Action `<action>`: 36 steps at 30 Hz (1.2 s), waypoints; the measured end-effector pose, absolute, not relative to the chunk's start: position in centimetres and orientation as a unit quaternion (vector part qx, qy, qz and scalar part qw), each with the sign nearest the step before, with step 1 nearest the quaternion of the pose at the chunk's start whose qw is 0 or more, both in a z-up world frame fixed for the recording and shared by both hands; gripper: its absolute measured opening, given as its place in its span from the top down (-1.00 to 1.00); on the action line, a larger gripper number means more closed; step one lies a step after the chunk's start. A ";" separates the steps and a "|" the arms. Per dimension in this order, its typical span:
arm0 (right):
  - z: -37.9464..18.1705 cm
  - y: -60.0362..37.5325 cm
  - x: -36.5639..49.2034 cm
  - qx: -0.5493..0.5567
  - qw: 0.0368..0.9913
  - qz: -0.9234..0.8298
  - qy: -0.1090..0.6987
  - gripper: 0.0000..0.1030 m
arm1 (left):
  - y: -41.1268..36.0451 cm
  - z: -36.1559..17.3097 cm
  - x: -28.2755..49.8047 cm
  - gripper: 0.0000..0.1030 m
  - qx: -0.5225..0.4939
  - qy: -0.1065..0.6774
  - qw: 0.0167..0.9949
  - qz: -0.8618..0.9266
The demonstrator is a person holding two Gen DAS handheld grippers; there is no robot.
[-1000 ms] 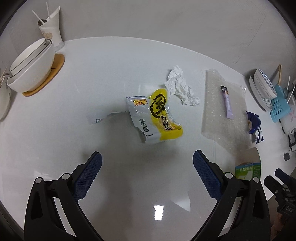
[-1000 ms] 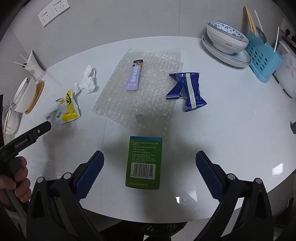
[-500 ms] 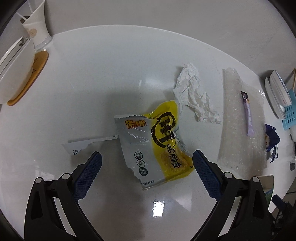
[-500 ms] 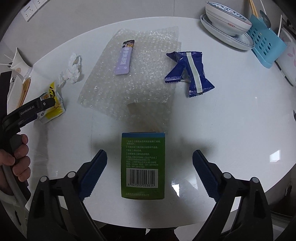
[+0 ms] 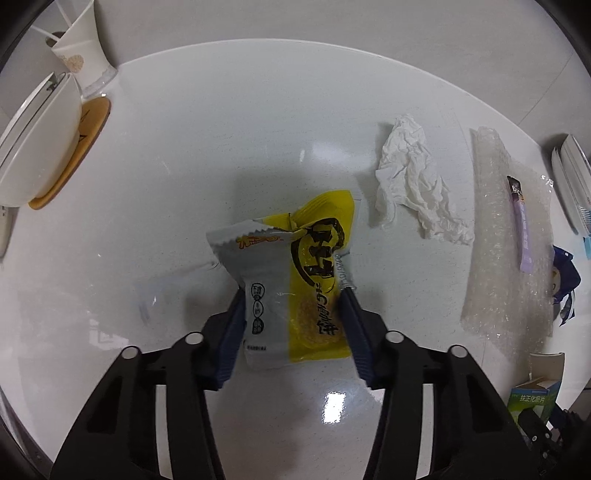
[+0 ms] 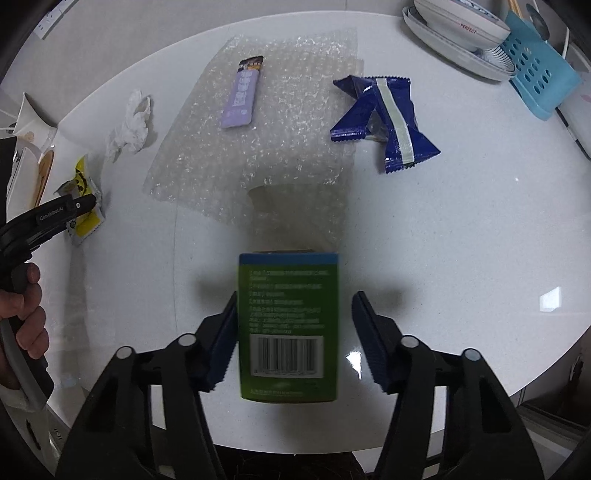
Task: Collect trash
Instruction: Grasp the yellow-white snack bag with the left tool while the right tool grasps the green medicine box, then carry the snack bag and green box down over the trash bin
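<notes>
Left gripper jaws have just been closing and now clamp the yellow snack wrapper; crumpled tissue sits at its 2 o'clock. Right gripper jaws have just been closing around the green box: left pad touches, right pad stands apart; bubble wrap lies at 12 o'clock.

Round white table, pale wall, glare patches

On the surface, the box is placed nearest, with the bubble wrap just behind it. A sachet is laid on the wrap. The twisted wrapper is found to its right, the tissue and snack packet to its left.
</notes>
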State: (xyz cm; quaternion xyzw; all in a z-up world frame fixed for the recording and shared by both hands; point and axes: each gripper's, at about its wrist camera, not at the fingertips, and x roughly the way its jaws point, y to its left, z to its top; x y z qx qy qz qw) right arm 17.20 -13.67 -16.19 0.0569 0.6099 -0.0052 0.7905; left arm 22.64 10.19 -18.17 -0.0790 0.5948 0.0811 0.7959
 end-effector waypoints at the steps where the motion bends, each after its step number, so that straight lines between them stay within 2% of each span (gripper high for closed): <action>1: -16.4 -13.6 17.2 0.056 0.789 -0.005 0.612 0.11 | 10.2 -18.2 22.6 0.19 -0.076 0.596 0.796 0.081; 3: -16.6 -13.5 17.2 0.054 0.788 -0.004 0.614 0.14 | 10.3 -18.0 22.4 0.37 -0.077 0.595 0.796 0.078; 9: -16.6 -13.0 17.1 0.051 0.790 -0.004 0.611 0.15 | 10.6 -17.6 22.3 0.61 -0.085 0.594 0.797 0.073; 36: -12.1 -16.0 14.7 0.070 0.828 0.012 0.556 0.15 | 6.9 -10.8 16.4 0.62 -0.075 0.549 0.832 0.037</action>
